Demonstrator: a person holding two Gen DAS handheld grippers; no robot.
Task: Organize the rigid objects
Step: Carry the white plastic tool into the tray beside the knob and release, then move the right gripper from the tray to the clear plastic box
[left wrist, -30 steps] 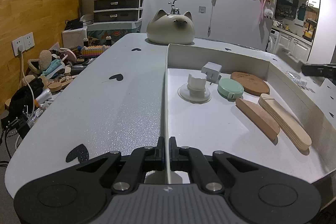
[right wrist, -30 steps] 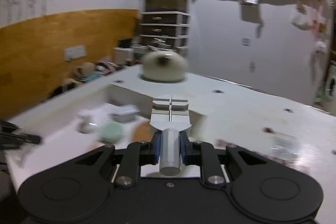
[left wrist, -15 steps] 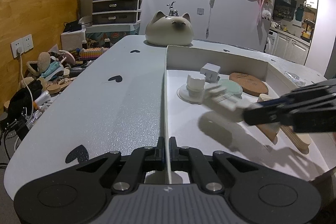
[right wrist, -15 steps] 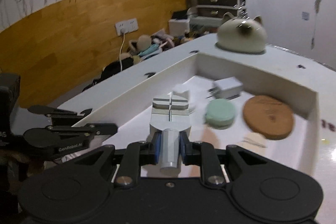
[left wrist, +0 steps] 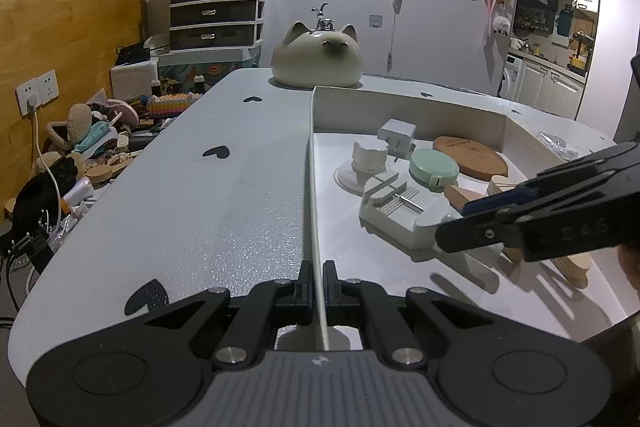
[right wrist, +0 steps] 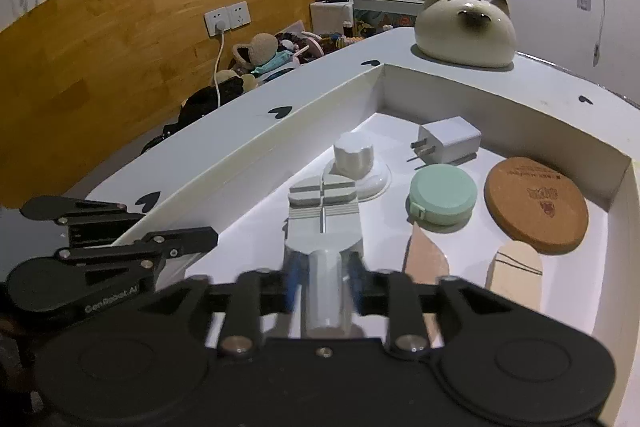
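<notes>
The tray (left wrist: 317, 187) wall is pinched by the L gripper (left wrist: 317, 291), jaws clamped on its thin edge. A grey tool (right wrist: 324, 223) is gripped by the R gripper (right wrist: 323, 285) at its round handle, low over the tray floor, its head just beside the suction cup (right wrist: 354, 163). Farther in the tray lie a charger (right wrist: 450, 141), green case (right wrist: 442, 197), cork coaster (right wrist: 536, 205) & 2 wood pieces (right wrist: 516, 275). A cat jar (left wrist: 316, 57) sits on the table (left wrist: 224, 195) behind the tray.

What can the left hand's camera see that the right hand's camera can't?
Only the left wrist view shows the kitchen doorway and the left gripper pinching the tray wall. Only the right wrist view shows the print on the cork coaster. Both show the cat figure, green round case, charger plug and the grey tool in the right gripper.
</notes>
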